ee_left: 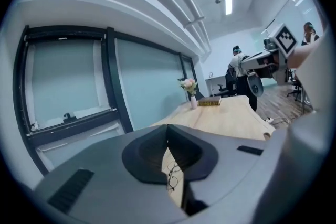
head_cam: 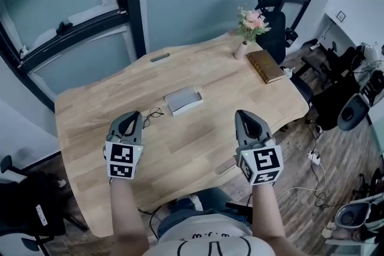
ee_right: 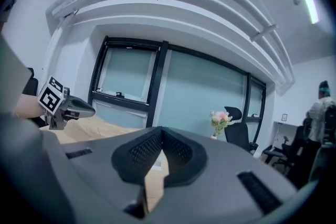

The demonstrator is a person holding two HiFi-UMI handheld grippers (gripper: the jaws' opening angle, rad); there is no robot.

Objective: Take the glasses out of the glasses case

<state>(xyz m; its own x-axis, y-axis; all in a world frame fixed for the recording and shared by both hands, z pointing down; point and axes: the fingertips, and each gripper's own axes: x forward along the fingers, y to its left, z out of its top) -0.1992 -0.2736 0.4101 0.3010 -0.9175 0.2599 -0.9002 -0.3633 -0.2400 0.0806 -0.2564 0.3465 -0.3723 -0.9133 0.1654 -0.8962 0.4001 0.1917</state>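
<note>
I'm looking down on the pale wooden table [head_cam: 198,147]. The flat grey rectangular glasses case [head_cam: 183,100] lies near its middle, long axis running roughly left to right. The thin, dark wire-framed glasses [head_cam: 153,115] lie outside it on the bare wood, just beside its left end. My left gripper [head_cam: 135,116] is the nearer one, with the glasses just ahead of its tip, and the right gripper [head_cam: 241,113] is well apart from them. Both have their jaws pressed together on nothing (the glasses show beneath the left tips, untouched).
</note>
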